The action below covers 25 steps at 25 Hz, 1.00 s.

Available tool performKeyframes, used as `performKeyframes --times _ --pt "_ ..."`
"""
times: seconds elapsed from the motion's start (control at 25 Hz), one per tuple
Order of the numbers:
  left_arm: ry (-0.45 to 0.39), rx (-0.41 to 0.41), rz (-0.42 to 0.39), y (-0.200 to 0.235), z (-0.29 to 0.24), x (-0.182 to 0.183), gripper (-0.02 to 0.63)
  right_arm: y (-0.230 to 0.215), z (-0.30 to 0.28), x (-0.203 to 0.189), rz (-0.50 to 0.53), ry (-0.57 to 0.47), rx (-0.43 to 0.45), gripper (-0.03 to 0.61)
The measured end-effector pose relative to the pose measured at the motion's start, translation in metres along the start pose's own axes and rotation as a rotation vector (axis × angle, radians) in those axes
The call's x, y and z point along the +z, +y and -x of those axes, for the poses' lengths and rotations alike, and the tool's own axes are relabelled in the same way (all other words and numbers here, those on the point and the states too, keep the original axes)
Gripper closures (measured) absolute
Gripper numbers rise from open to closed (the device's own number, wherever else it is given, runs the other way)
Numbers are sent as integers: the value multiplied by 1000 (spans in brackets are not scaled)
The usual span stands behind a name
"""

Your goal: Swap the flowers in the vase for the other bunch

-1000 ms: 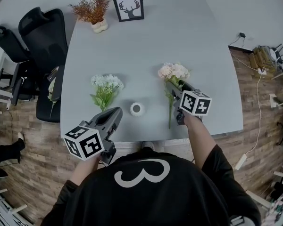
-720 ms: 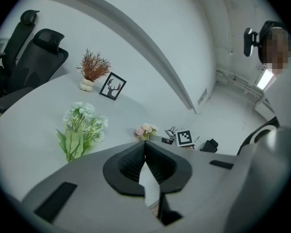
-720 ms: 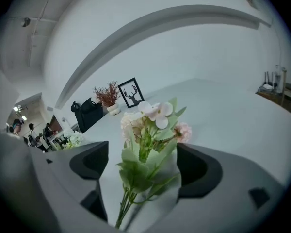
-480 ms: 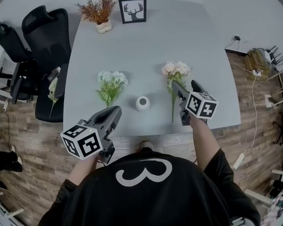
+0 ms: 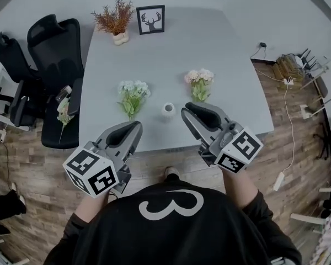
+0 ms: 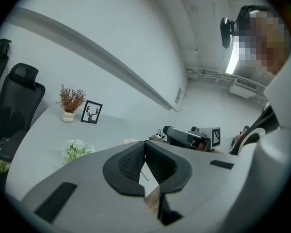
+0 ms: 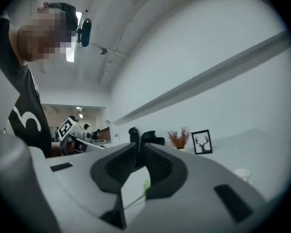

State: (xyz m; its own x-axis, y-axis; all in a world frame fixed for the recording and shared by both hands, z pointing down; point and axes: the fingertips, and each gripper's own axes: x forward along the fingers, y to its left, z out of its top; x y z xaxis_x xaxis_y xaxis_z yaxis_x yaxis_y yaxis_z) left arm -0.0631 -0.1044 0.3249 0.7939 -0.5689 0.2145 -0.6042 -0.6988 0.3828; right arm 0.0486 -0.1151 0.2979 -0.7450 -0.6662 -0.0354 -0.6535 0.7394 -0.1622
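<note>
In the head view, a white vase [image 5: 167, 110] is seen upright on the grey table [image 5: 209, 43], between two bunches laid flat: a white-and-green bunch [image 5: 133, 94] to its left and a pink-and-cream bunch [image 5: 199, 83] to its right, neither touching it. The left gripper [image 5: 137, 127] and right gripper [image 5: 186, 113] are held over the table's near edge, clear of the flowers. A dried plant [image 5: 115, 18] and a deer picture [image 5: 150, 20] are set at the far edge, with office chairs [image 5: 55, 43] alongside. In the left gripper view, the jaws are shown pressed together on nothing, the white-and-green bunch lying beyond them. In the right gripper view, the jaws, which have just been closing, are shown narrowly parted with nothing gripped between them.
</note>
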Motion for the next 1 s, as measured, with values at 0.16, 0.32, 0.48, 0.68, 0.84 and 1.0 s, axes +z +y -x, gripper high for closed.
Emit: performKeyframes --times 0.16,0.32,0.48,0.68,0.84,1.0 --pt "-31 -35 -38 -22 25 6 603 61 5 2 -80 -6 139 569" --pt "-44 -86 -12 -36 45 -2 603 95 7 -19 -92 69 150 569" --pt "-25 -99 -50 -45 61 -10 603 117 7 -28 -108 90 138 569" --pt "-27 -118 -75 -50 80 -15 603 136 5 -30 -120 89 123 569" --pt "-39 -129 -92 -52 92 -20 603 148 4 -30 -115 85 117 569" --pt "-40 -139 -39 -50 94 -22 603 152 4 -33 -121 90 115 569"
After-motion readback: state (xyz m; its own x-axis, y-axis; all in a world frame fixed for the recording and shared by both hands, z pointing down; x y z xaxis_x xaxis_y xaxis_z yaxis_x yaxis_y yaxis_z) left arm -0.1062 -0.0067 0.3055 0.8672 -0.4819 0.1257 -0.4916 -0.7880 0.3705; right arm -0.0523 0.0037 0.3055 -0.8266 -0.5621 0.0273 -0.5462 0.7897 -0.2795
